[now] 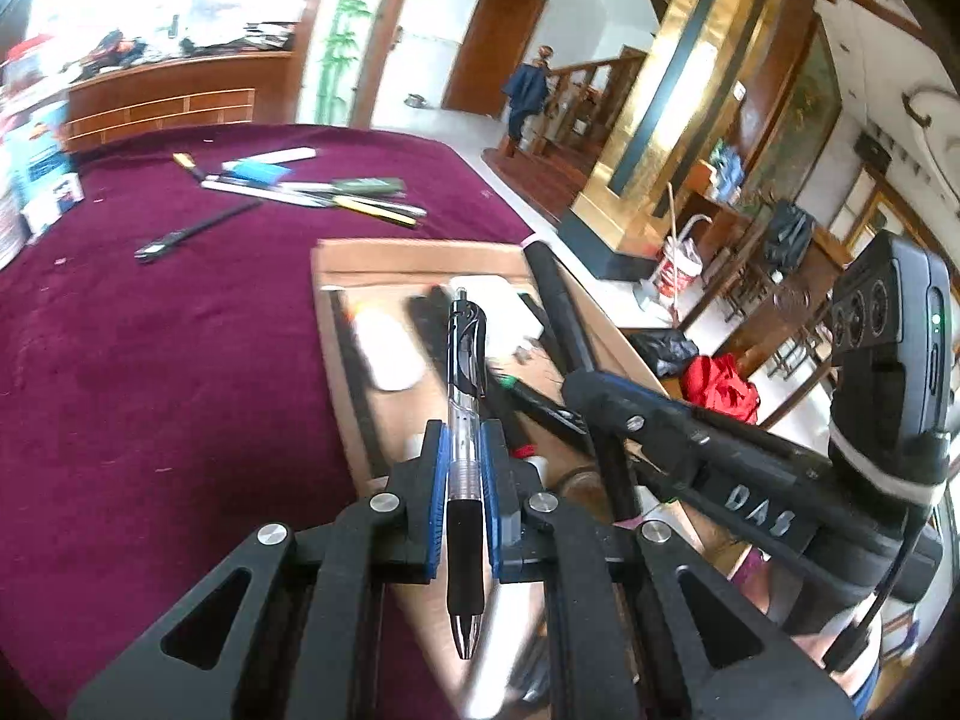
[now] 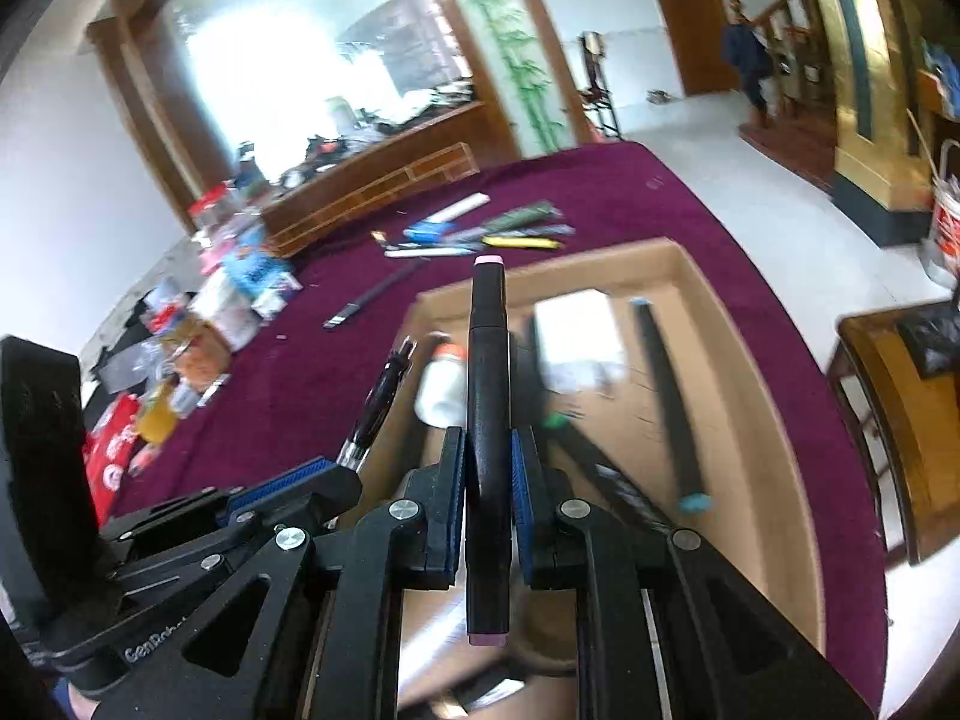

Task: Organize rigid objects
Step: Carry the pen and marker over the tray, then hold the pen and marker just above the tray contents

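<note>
My left gripper (image 1: 465, 450) is shut on a clear-and-black ballpoint pen (image 1: 465, 360), held above the near left part of an open cardboard box (image 1: 420, 255). My right gripper (image 2: 487, 462) is shut on a black marker with pink ends (image 2: 487, 396), held over the same box (image 2: 708, 294). The box holds a white bottle (image 2: 441, 390), long black sticks (image 2: 666, 396), a white pad (image 2: 576, 324) and other pens. The left gripper with its pen also shows in the right wrist view (image 2: 336, 468). The marker also shows in the left wrist view (image 1: 564, 318).
The box sits on a round table with a maroon cloth (image 1: 150, 360). A loose pile of pens and rulers (image 1: 312, 186) lies at the far side, with a black stick (image 1: 192, 234) nearer. Packets and boxes (image 2: 210, 312) crowd the left edge. The right edge drops to the floor.
</note>
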